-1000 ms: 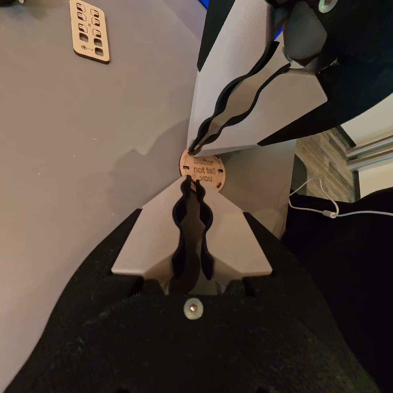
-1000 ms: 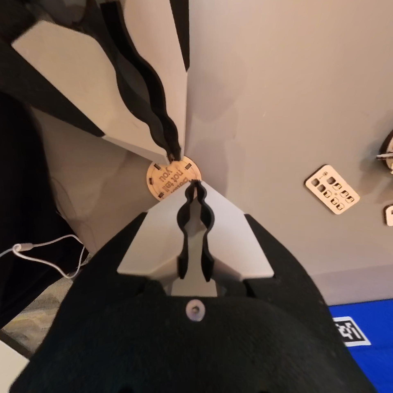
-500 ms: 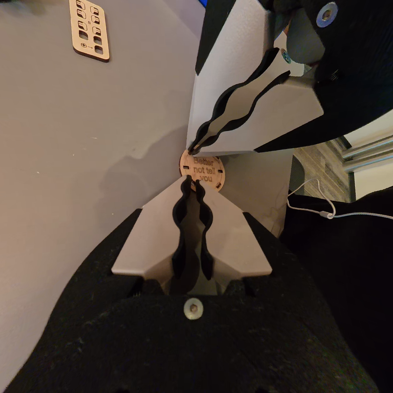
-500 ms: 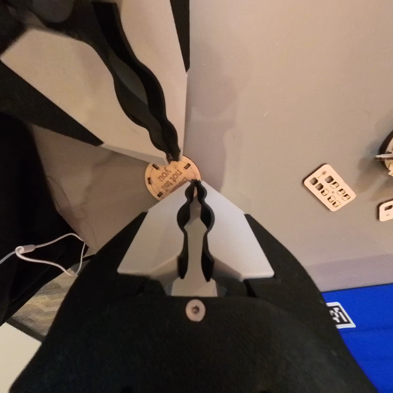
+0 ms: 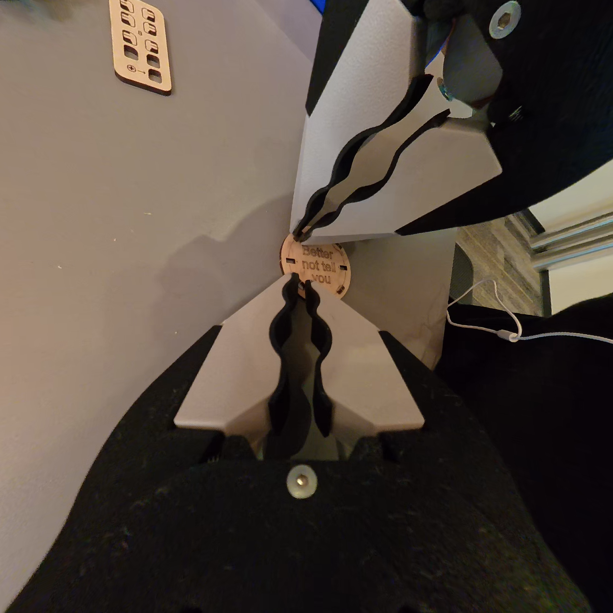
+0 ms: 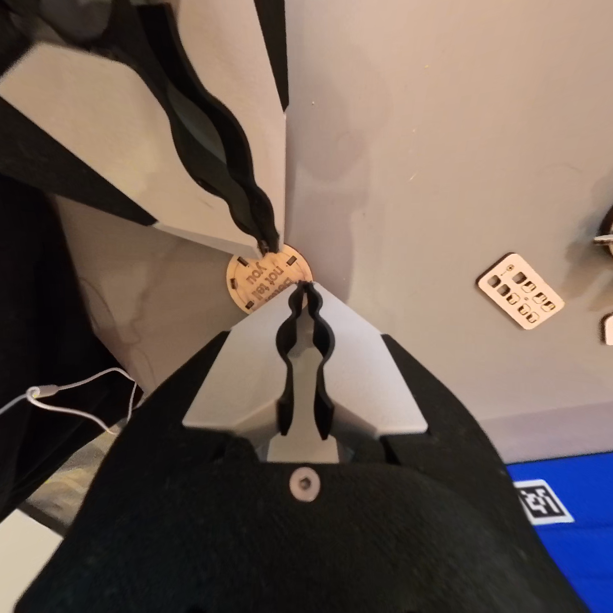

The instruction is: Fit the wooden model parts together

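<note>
- The round wooden disc (image 5: 315, 265), with engraved writing and small slots near its rim, is seen lying on the grey table (image 5: 132, 232), close to the table's right edge.
- The left claw (image 5: 300, 285) is closed at the disc's near edge, where something small and dark is pinched between its tips.
- The right claw (image 6: 303, 283) is closed at the opposite edge of the disc, its tips touching there.
- A rectangular wooden plate (image 5: 142, 46) with cut-outs is seen far left on the table, well apart from the disc.
- A white cable (image 5: 481, 325) is seen beyond the table's right edge.
</note>
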Demonstrator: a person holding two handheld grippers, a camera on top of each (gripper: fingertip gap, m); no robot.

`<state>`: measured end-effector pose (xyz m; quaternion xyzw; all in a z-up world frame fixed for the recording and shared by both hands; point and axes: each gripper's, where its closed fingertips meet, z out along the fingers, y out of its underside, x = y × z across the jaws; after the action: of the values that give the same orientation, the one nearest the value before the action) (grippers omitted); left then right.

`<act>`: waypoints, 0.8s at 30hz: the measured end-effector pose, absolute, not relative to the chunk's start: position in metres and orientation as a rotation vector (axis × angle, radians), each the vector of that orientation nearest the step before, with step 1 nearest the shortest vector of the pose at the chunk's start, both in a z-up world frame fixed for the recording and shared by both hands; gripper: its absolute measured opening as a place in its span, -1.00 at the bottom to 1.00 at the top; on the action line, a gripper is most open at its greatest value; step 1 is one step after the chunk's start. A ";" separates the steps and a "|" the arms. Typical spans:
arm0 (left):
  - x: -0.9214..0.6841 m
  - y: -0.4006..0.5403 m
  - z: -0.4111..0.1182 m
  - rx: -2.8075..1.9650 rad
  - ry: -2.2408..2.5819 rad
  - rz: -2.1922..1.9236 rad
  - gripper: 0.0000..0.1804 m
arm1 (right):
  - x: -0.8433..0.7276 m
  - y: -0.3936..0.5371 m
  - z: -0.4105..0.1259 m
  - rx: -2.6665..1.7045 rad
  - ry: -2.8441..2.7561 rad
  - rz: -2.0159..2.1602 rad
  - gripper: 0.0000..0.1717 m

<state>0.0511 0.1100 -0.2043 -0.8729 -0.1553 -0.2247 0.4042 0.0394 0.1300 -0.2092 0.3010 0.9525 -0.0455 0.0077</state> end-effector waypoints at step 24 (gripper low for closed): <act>0.051 0.110 -0.204 -2.203 -0.393 -0.572 -0.99 | 0.034 0.127 -0.195 1.045 3.005 -0.527 -1.00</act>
<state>0.0512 0.1101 -0.2042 -0.8725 -0.1555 -0.2265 0.4040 0.0342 0.1265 -0.1945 0.3237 0.9310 -0.1632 -0.0418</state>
